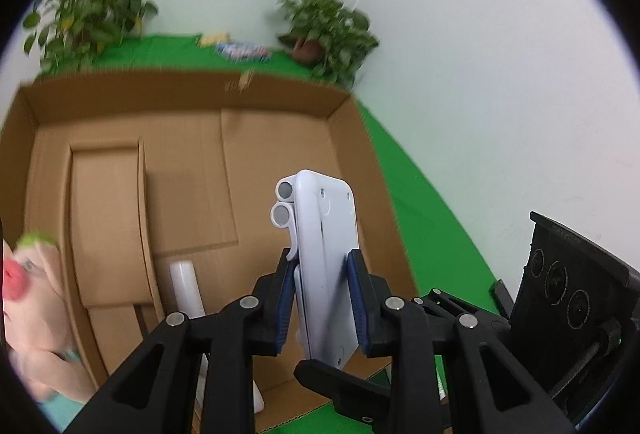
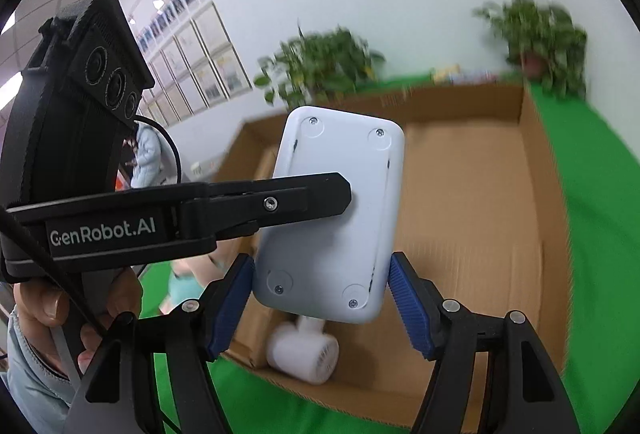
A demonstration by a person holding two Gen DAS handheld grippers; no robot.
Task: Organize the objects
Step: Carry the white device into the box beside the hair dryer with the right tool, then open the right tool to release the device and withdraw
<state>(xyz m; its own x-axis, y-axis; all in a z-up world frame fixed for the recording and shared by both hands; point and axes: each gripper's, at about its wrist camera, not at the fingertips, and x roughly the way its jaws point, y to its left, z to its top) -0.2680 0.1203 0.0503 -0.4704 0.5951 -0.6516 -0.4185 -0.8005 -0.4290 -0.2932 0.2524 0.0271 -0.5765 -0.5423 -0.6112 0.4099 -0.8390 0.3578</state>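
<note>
My left gripper (image 1: 322, 298) is shut on a flat white plastic device (image 1: 320, 246) with two round ends, held upright above an open cardboard box (image 1: 192, 97). In the right wrist view the same white device (image 2: 332, 234) shows its screwed back face, with the left gripper's black finger across it. My right gripper (image 2: 322, 298) is open, its blue pads on either side of the device's lower end, not pressing it. A white hair dryer (image 2: 302, 352) lies in the box (image 2: 472, 201) below; it also shows in the left wrist view (image 1: 186, 290).
A pink plush toy (image 1: 36, 294) sits at the box's left edge. Green cloth (image 1: 420, 193) covers the table. Two potted plants (image 1: 326, 25) (image 1: 90, 7) stand by the white wall at the back. Colourful packets (image 1: 240, 49) lie between them.
</note>
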